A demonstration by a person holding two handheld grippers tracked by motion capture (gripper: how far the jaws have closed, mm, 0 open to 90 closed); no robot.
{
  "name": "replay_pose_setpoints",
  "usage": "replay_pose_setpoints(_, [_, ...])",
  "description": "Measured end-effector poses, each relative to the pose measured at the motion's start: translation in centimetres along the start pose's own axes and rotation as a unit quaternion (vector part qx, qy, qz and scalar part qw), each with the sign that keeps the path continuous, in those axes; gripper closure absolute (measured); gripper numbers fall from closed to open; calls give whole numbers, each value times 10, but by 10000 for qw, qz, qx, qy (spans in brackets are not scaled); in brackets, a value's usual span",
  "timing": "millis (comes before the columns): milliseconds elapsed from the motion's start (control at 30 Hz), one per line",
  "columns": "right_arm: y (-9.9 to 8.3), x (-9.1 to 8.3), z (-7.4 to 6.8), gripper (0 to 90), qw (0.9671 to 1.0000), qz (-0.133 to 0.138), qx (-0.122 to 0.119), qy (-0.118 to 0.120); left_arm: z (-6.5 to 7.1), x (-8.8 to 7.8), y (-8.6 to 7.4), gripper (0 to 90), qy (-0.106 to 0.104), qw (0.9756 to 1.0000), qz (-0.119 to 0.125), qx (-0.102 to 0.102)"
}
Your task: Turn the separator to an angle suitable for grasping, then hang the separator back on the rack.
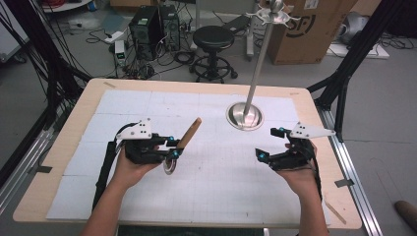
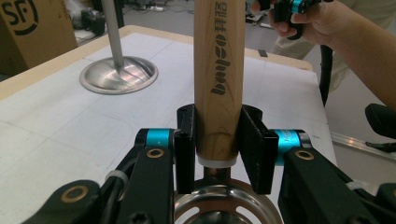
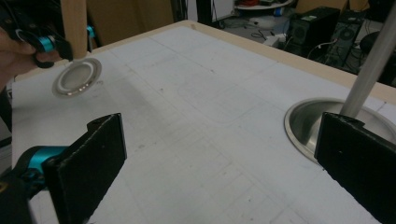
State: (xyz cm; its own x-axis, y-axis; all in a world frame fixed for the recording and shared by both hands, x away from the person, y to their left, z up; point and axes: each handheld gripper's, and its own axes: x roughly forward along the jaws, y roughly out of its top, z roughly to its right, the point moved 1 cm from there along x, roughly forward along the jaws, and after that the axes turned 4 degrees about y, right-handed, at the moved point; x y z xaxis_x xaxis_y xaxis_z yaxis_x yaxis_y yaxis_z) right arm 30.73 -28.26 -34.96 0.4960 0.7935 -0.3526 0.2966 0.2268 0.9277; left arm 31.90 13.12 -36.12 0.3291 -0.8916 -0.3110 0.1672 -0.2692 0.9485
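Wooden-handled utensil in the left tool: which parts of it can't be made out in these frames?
- Left gripper view: the wooden handle runs off the top edge; the metal head is cut by the bottom edge and flanked by the left tool.
- High view: the head is small and partly behind the tool, so its type is unclear.
- Right gripper view: the handle leaves the top edge; the head is blurred.

Steel stand (image 1: pixel 245 116) upright on counter (image 1: pixel 69 142); black stool (image 1: pixel 213 38), cardboard box (image 1: pixel 314 29), computers (image 1: pixel 146 30) on floor behind.
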Motion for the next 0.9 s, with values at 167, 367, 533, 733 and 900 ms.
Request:
replay_pose_setpoints(167, [8, 3, -7, 10, 9998, 53, -109, 154, 3, 9, 1, 687, -90, 9999, -24, 53])
replay_pose_setpoints(367, [13, 4, -9, 10, 9997, 66, -165, 189, 3, 9, 2, 687, -107, 9999, 1, 86])
replay_pose_setpoints(533, [22, 11, -11, 10, 9981, 220, -197, 535, 1, 7, 5, 687, -145, 9998, 154, 62])
replay_pose_setpoints(733, [39, 30, -17, 11, 9949, 343, -252, 918, 0, 11, 12, 686, -271, 9991, 310, -56])
replay_pose_setpoints(900, [55, 54, -27, 11, 9904, 341, -351, 1295, 1, 24, 15, 686, -402, 9986, 345, 22])
